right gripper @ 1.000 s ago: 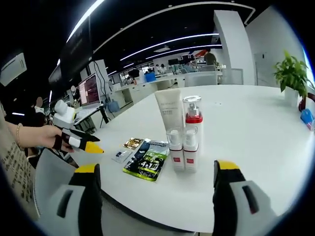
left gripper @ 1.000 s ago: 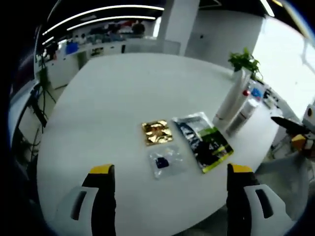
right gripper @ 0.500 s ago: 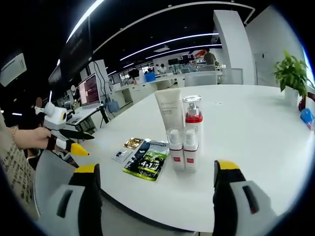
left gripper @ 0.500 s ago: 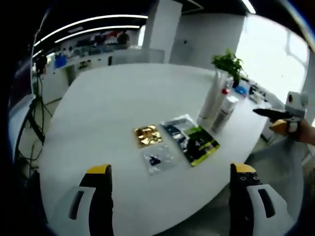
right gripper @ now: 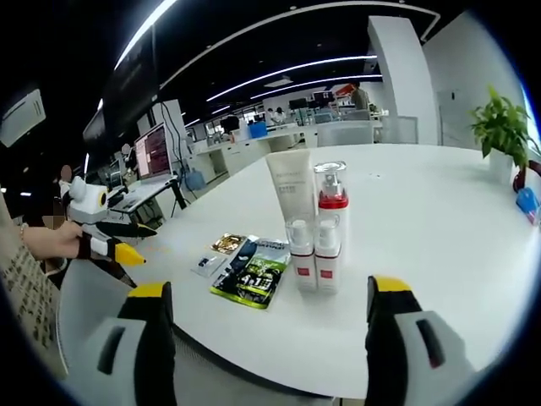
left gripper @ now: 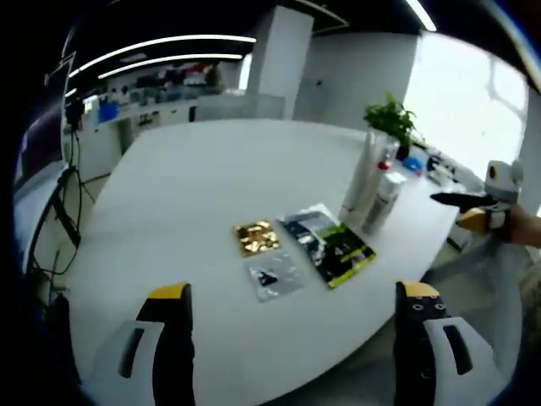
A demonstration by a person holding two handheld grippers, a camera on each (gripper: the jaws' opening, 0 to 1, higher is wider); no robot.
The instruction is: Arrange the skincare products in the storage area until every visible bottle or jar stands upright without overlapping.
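Legible print is limited: large white characters resembling "4:1" are seen on the green-and-black sachet [right gripper: 250, 280], nothing else can be read; red bands are seen on the bottles but their labels are too small to make out. In the right gripper view, the right gripper [right gripper: 262, 338] is held level at the table [right gripper: 439, 245] edge, jaws wide apart, nothing between them. Ahead of it and between the jaw lines, four containers stand upright in a tight cluster: a white tube [right gripper: 290, 190], a tall red-collared pump bottle [right gripper: 331, 199], and two small clear-capped bottles [right gripper: 314, 254] in front, touching side by side. Left of the cluster the sachet lies flat, with a gold foil packet [right gripper: 228, 244] and a clear packet [right gripper: 207, 265] beyond it. The left gripper [right gripper: 106, 241] is seen at far left, held in a hand [right gripper: 51, 241], yellow tip pointed at the table, jaws parted. In the left gripper view, the left gripper [left gripper: 292, 338] is held above the near table edge, jaws wide apart and empty; the packets lie ahead between them, the bottle cluster [left gripper: 372, 190] ahead-right, a potted plant [left gripper: 390, 123] behind it. The right gripper [left gripper: 478, 203] enters from the right.
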